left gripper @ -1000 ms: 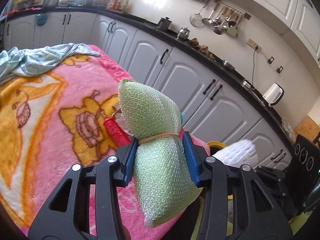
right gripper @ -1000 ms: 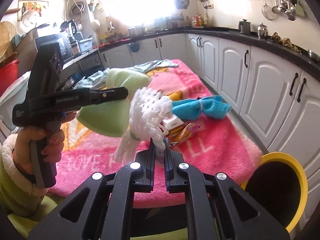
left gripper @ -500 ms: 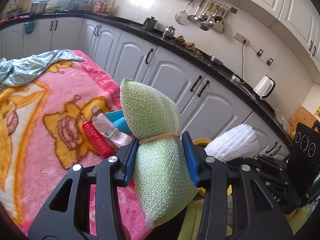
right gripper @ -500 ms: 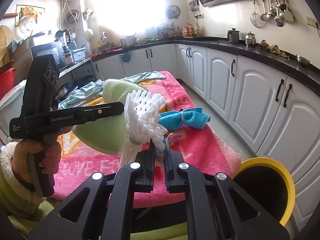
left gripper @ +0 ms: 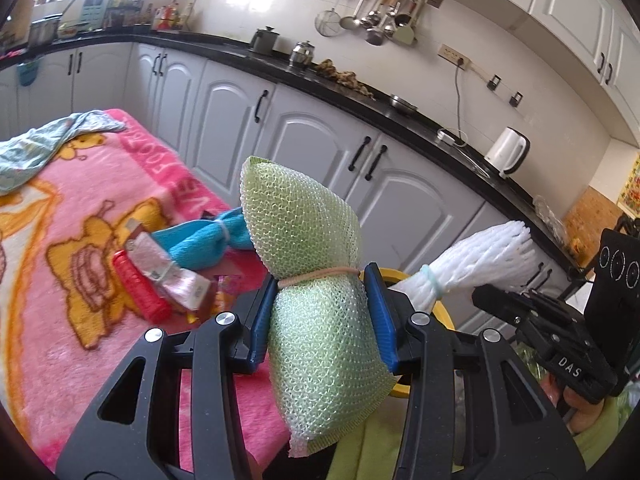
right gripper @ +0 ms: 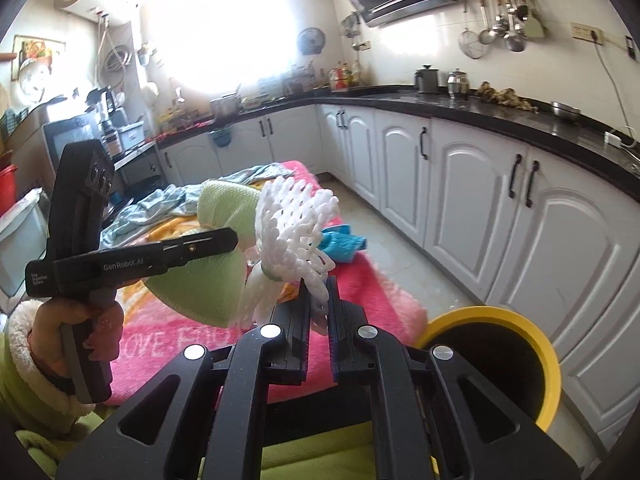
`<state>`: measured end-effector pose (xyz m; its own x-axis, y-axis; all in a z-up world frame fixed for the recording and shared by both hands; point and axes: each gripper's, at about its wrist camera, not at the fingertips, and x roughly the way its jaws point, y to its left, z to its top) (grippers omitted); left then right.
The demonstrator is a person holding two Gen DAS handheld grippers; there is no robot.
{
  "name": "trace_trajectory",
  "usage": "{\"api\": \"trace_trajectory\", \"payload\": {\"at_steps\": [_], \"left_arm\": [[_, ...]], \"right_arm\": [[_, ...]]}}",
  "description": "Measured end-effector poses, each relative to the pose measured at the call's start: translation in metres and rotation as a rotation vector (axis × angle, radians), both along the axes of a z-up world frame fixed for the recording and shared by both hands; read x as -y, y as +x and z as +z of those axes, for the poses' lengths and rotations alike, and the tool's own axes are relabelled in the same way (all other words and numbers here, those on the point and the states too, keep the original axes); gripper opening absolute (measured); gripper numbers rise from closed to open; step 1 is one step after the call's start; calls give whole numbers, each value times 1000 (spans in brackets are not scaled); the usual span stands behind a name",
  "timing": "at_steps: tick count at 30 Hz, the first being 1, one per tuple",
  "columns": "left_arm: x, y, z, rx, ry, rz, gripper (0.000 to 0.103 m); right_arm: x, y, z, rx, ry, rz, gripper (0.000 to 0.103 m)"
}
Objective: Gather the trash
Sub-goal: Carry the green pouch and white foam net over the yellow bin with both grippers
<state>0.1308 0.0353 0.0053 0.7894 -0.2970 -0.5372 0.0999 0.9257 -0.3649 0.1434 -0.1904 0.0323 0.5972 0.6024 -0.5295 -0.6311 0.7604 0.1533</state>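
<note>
Beside the pink blanket [right gripper: 360, 280], a green mesh bundle [left gripper: 316, 280] is pinched by the left gripper [left gripper: 320, 320] and white foam netting [right gripper: 296, 232] by the right gripper's [right gripper: 318, 300] near-closed fingers, both carried nearer the yellow bin [right gripper: 548, 360], so dropping seems next.

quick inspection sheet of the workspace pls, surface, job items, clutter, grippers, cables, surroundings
surface: pink cartoon blanket.
job's things: green foam net bundle and white foam net held; yellow bin open on the floor.
clutter: blue cloth bundle, red roll, wrappers, teal garment.
grippers: left gripper shut on the green bundle; right gripper shut on the white net.
cables: kettle cord from wall socket.
surroundings: white cabinets, black counter.
</note>
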Motion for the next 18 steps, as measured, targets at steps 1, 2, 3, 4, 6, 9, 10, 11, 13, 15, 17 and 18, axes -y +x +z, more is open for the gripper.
{"api": "trace_trajectory", "payload": {"at_steps": [1, 2, 3, 4, 6, 9, 10, 11, 13, 15, 17, 18], "left_arm": [[5, 2, 1, 2, 0, -11, 35], [9, 4, 1, 4, 2, -21, 35], [13, 6, 2, 7, 4, -29, 35], [18, 8, 3, 11, 7, -40, 35], [29, 12, 5, 20, 18, -61, 35], [44, 19, 7, 25, 25, -90, 35], [48, 21, 7, 26, 27, -99, 35], [54, 24, 8, 29, 32, -109, 35], [63, 27, 9, 34, 40, -122, 35], [72, 32, 10, 35, 45, -137, 35], [80, 35, 10, 37, 51, -151, 35], [85, 37, 9, 38, 52, -157, 35]], "right_arm": [[6, 0, 1, 5, 1, -14, 8], [10, 0, 2, 9, 3, -24, 8], [13, 1, 3, 10, 5, -32, 8], [19, 1, 4, 12, 12, -44, 8], [27, 1, 6, 15, 22, -62, 8], [41, 1, 9, 30, 28, -97, 8], [46, 1, 10, 34, 31, -109, 8], [49, 0, 11, 36, 32, -118, 8], [59, 1, 12, 43, 37, -143, 8], [66, 0, 14, 50, 36, -164, 8], [73, 0, 15, 63, 27, -186, 8], [76, 0, 15, 71, 23, -198, 8]]}}
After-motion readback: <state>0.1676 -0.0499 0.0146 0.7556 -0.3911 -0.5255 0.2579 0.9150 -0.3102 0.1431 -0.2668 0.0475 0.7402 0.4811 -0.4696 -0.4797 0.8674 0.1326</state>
